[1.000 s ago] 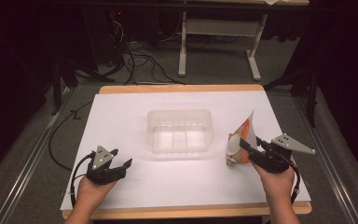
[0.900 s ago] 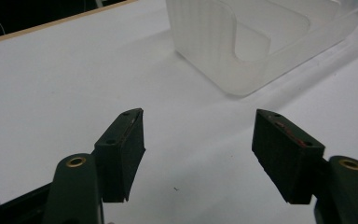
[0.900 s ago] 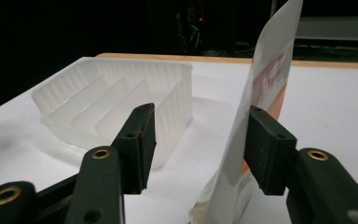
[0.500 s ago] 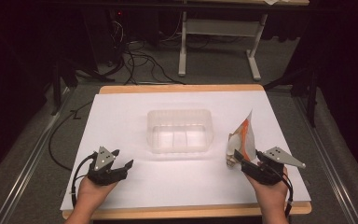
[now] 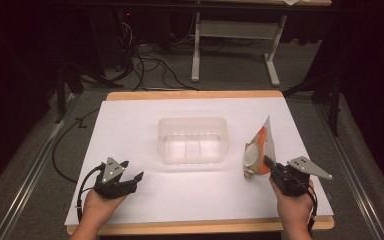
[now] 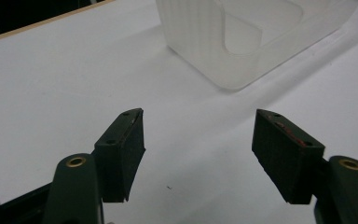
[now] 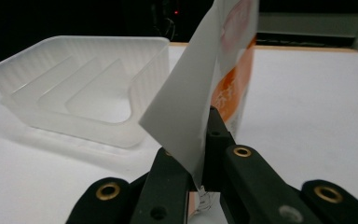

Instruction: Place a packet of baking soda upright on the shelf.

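Jaws clamped on orange pouch point(image 7: 223, 70)

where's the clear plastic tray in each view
High view: the tray sits mid-table, on the white sheet.
Left gripper view: its corner fills the top, right of centre, beyond the open left claw.
Right gripper view: it lies at left, beside the pouch pinched in the right claw.
Shared landmark: the white sheet under the tray.
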A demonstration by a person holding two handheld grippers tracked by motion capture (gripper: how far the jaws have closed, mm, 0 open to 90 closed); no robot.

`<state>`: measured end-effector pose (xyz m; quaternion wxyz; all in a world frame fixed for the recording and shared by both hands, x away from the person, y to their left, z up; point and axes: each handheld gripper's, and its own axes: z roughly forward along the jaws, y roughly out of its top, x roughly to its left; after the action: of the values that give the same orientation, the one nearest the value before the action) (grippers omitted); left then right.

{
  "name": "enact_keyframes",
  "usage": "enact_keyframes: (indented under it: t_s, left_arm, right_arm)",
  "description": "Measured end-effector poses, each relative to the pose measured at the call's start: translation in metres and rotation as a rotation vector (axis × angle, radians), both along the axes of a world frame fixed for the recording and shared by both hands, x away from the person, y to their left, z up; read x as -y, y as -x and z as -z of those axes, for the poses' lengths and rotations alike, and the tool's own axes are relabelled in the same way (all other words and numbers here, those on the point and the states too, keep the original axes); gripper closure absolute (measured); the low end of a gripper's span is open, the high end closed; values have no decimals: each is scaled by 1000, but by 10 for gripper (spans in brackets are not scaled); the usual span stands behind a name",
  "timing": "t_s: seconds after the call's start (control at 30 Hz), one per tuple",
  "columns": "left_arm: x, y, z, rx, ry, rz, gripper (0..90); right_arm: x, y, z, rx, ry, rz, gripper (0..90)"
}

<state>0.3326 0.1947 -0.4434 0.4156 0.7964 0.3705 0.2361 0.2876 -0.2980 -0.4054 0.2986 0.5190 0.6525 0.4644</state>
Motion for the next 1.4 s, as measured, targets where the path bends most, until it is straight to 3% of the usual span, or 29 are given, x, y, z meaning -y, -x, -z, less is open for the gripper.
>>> enact_keyframes:
  t_s: [0.07,0.2,0.53,0.77,1.03,1.4]
  left_arm:
    - [0,0,0,1,0,1,347]
    - [0,0,0,-2,-2,4,347]
    - [2,0,1,-2,-11,11,347]
    - [3,0,1,-5,-17,21,347]
    - [3,0,1,-5,-19,23,346]
    - [4,0,2,-6,-25,27,346]
  right_arm:
    - [7,2,-4,28,7,38,900]
    - [14,2,0,36,-12,64,900]
    - [12,-4,9,44,-34,89,852]
    - [15,-10,12,33,-49,99,900]
    - [21,-9,8,32,-38,116,900]
    - [24,-1,-2,77,-2,118,900]
